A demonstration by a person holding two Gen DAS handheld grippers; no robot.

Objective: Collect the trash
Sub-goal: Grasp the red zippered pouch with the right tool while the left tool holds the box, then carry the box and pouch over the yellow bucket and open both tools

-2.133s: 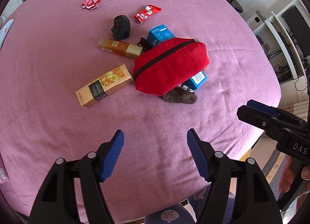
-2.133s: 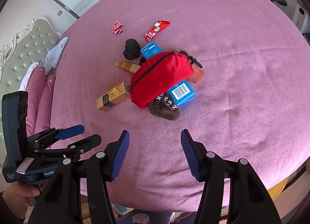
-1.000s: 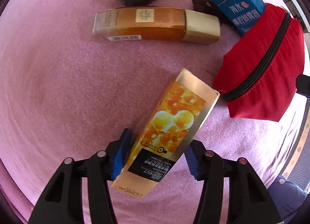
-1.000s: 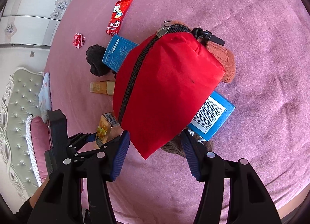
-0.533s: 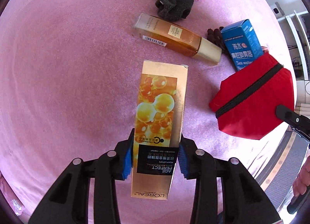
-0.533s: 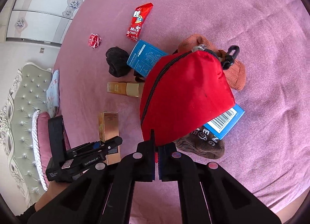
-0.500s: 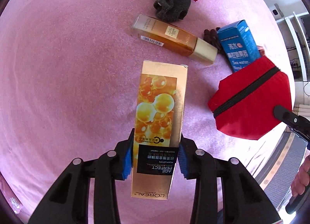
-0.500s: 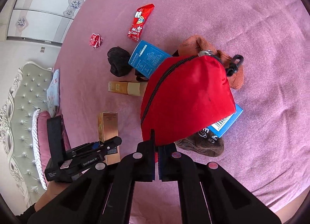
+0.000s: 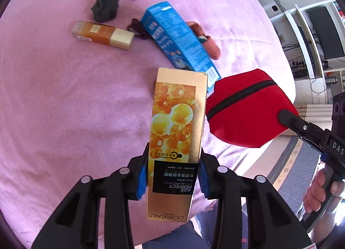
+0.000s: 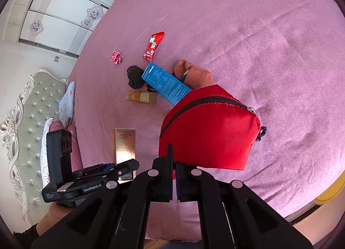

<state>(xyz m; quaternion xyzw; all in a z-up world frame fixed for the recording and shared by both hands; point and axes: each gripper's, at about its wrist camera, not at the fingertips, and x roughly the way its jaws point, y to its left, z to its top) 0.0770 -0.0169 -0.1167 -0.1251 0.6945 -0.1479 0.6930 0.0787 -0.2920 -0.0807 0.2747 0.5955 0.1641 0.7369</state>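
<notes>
My left gripper [image 9: 172, 176] is shut on a gold L'Oreal carton [image 9: 175, 132] and holds it above the pink bed; the carton also shows in the right wrist view [image 10: 124, 145]. My right gripper [image 10: 174, 181] is shut on the bottom edge of a red zip pouch [image 10: 208, 130], lifted off the bed and zipped closed; the pouch shows in the left wrist view [image 9: 245, 106] just right of the carton. On the bed lie a red candy wrapper [image 10: 153, 46], a small crumpled red wrapper [image 10: 116, 57], a blue box [image 9: 180, 37] and a gold bottle [image 9: 103, 34].
A black sock ball [image 9: 105, 7] and orange-brown socks [image 9: 207, 39] lie by the blue box. The bed edge [image 9: 248, 162] runs at the lower right, with floor and a desk beyond. A tufted headboard [image 10: 23, 119] stands at the left.
My right gripper has lifted the red pouch up and away to the right, uncovering the whole blue box and the socks. My left gripper has carried the carton toward the pouch.
</notes>
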